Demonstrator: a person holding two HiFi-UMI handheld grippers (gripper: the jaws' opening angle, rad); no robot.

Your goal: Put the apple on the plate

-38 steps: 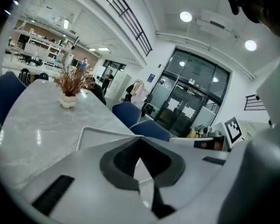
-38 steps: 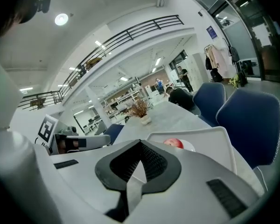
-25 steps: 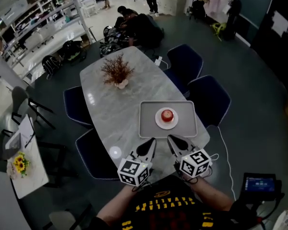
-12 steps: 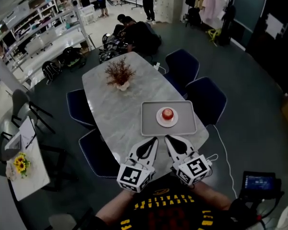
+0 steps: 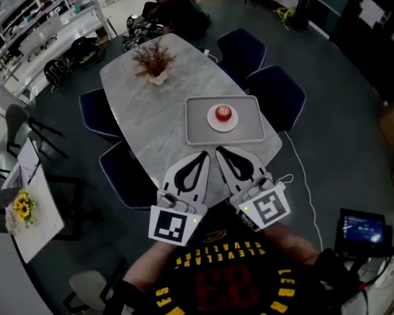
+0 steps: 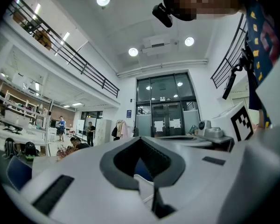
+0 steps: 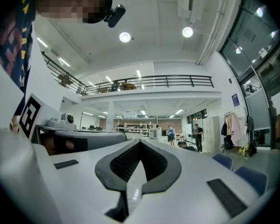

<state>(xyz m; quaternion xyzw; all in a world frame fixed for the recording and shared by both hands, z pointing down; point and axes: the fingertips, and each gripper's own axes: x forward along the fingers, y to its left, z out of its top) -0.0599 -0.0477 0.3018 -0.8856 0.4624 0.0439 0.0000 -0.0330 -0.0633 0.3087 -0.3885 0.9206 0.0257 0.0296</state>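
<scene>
Apple point(image 5: 223, 113) on the white plate point(image 5: 211, 125), in the middle of the grey tray point(image 5: 198, 135), at the near right end of the marble table point(image 5: 144, 117); looks already where the task wants it. Round, stem up as far as can be told, so no long axis to line up with. Lies straight out on the far side of both sets of fingertips, a little to the right of the left gripper point(image 5: 201, 155) and almost dead ahead of the right gripper point(image 5: 220, 151), which makes the right one the nearer. Both held close to the chest at the table's near edge, tips stopping short of the tray's near rim, well apart from the fruit. Both pairs of jaws pressed together with nothing between them, pointing out across the room. Probably calls for no further grasp; any reach would go forward and down, right side first.
</scene>
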